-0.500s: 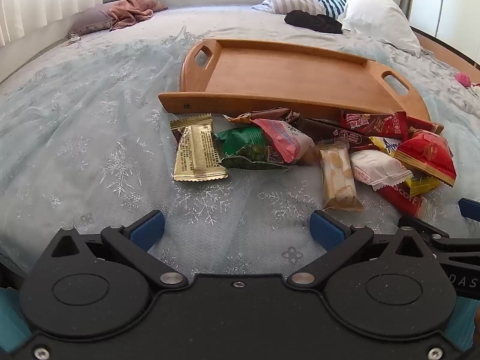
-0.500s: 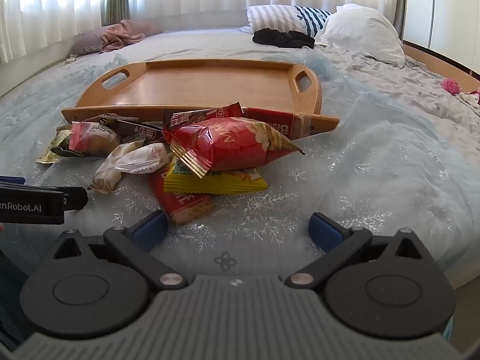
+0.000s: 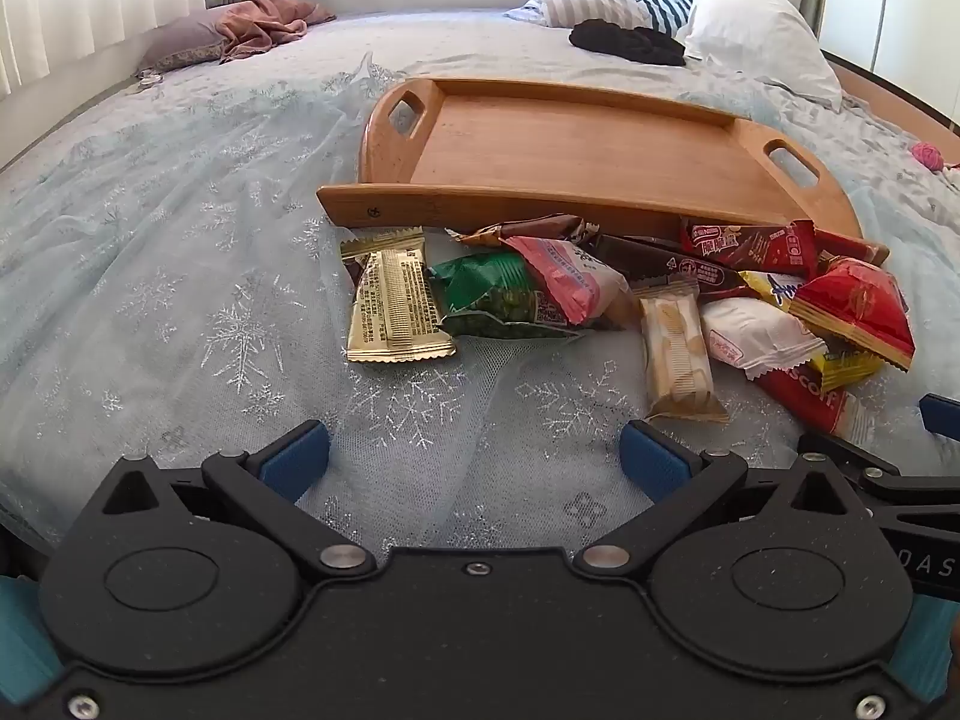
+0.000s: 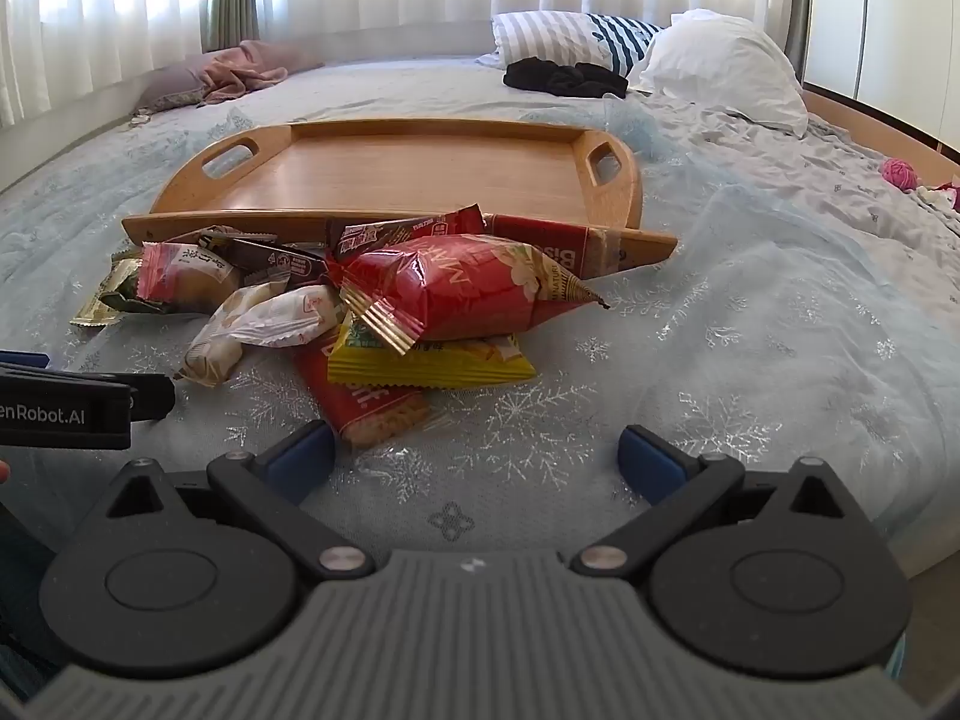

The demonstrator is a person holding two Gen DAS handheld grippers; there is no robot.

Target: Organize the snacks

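Observation:
A pile of snack packets lies on the bed in front of an empty wooden tray [image 3: 588, 144] [image 4: 408, 168]. In the left wrist view I see a gold packet [image 3: 393, 306], a green bag [image 3: 498, 297], a pink packet [image 3: 567, 279] and a beige wafer packet [image 3: 678, 351]. In the right wrist view a big red bag [image 4: 468, 288] lies on a yellow packet [image 4: 432, 360] and a red biscuit packet [image 4: 366, 402]. My left gripper [image 3: 474, 459] is open and empty, short of the pile. My right gripper [image 4: 477, 456] is open and empty, its left finger close to the red biscuit packet.
The bed has a pale blue snowflake cover [image 3: 180, 252]. Pillows [image 4: 720, 66], black clothing [image 4: 564, 78] and a pink blanket [image 3: 264, 30] lie at the far side. A pink yarn ball [image 4: 899, 172] sits at the right. The left gripper's body shows in the right wrist view [image 4: 66, 408].
Both views have shifted only slightly; the pile and tray sit a touch lower in the right wrist view. Both grippers stay open.

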